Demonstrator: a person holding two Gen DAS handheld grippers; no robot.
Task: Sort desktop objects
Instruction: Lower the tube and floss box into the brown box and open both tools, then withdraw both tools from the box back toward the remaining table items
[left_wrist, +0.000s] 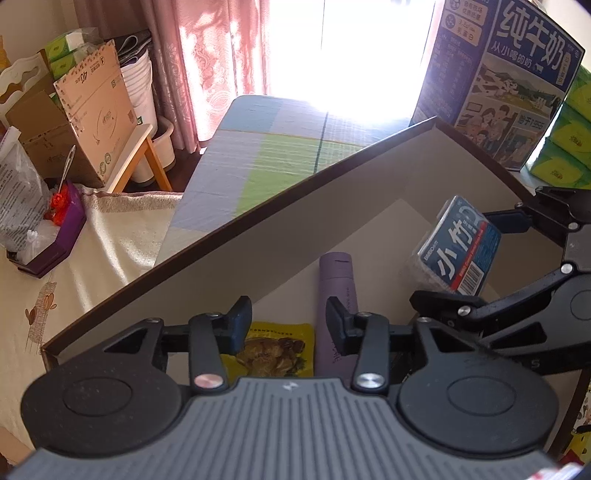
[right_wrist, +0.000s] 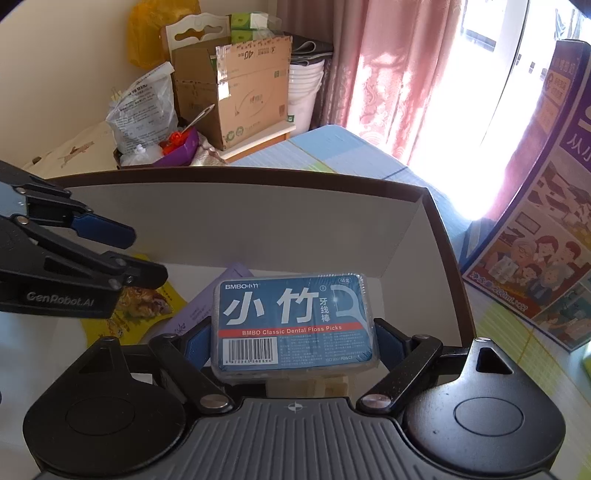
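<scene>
One floss box (right_wrist: 293, 322) between right gripper (right_wrist: 291, 341) fingers.

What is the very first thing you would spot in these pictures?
The blue plastic pack of dental floss picks jumps out first, pinched in the right gripper above the open white-lined box with a dark rim. On the box floor lie a lilac tube and a yellow snack packet, with the open left gripper above them. A big blue milk carton stands behind, by the bright window.
</scene>
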